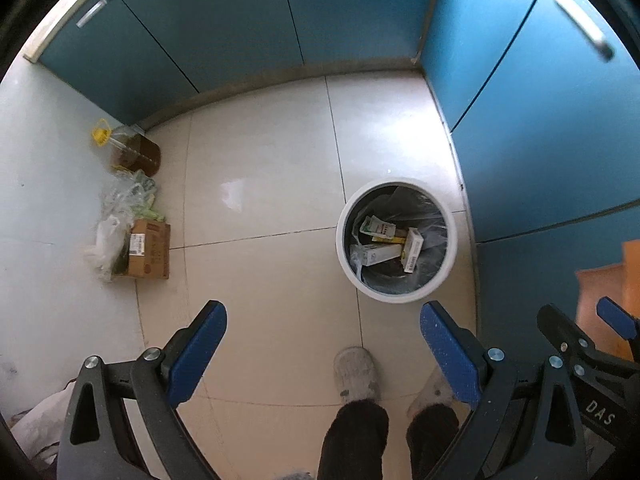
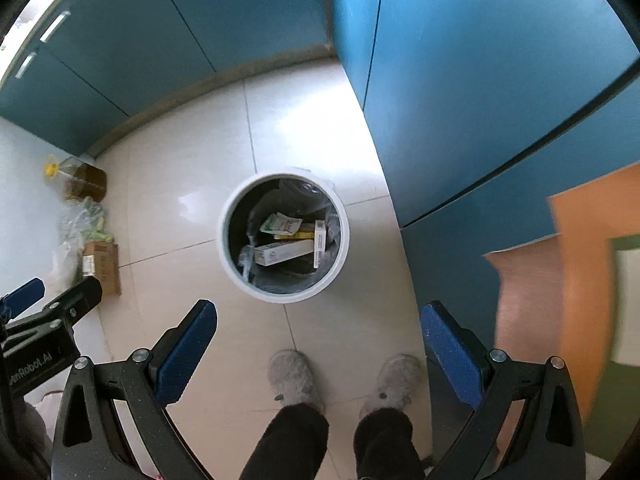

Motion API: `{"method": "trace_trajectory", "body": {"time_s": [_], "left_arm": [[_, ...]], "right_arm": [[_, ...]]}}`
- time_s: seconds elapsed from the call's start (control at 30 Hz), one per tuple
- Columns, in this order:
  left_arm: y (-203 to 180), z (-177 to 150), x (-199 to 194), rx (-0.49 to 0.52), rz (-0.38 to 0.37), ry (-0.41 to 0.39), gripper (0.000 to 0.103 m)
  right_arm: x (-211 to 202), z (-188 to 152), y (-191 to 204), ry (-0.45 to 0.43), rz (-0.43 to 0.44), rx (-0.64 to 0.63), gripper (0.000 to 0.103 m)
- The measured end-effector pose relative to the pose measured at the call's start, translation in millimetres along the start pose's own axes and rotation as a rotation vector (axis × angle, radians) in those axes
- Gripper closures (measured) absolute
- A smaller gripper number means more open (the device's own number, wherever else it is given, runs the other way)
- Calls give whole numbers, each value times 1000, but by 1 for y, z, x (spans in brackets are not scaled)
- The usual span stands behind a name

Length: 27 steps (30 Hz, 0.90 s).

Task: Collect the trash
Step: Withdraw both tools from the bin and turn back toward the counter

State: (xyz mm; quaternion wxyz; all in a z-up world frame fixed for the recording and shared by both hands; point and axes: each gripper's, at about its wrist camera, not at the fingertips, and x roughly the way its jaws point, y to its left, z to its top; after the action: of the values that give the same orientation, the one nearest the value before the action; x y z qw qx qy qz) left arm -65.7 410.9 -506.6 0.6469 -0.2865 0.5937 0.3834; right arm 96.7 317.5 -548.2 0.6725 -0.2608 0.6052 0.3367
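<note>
Between pickups, by the look of it: left gripper [image 1: 322,354] and right gripper [image 2: 318,354] both spread wide and empty, held above the floor. White trash bin [image 2: 224,248] standing ahead beside the blue cabinets [image 2: 460,92], lined, already holding discarded small cartons [image 2: 284,252]. Next likely calls for turning toward the cardboard box [image 1: 150,254] and crumpled plastic bags [image 1: 112,220] by the wall, then closing on one.

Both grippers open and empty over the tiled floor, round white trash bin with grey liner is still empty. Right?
Not quite. The round white trash bin with its grey liner is not empty: several small cardboard boxes lie inside it, as the right wrist view shows most clearly. The rest holds: the left gripper and right gripper are both open and empty over the tiled floor.
</note>
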Motion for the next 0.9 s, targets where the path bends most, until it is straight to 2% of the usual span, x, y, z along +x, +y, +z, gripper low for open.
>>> {"method": "trace_trajectory", "body": {"time_s": [0.4,0.63,0.73,0.9], "left_arm": [[3,-25,-153,-14,0,-100,4],[-17,-41,-227,3,42,-158,4],[-45,-40,-255,45,37,-200,4],[-127,-26,-286,165,0,-255,4]], "right_arm": [[-166,-19,-8,-86,75,-8,0],[-236,-30,-35,-125,160,28,0],[-259,-34,-69,-145,200,103,0],[-305,-42,-174,-220,204,307,0]]}}
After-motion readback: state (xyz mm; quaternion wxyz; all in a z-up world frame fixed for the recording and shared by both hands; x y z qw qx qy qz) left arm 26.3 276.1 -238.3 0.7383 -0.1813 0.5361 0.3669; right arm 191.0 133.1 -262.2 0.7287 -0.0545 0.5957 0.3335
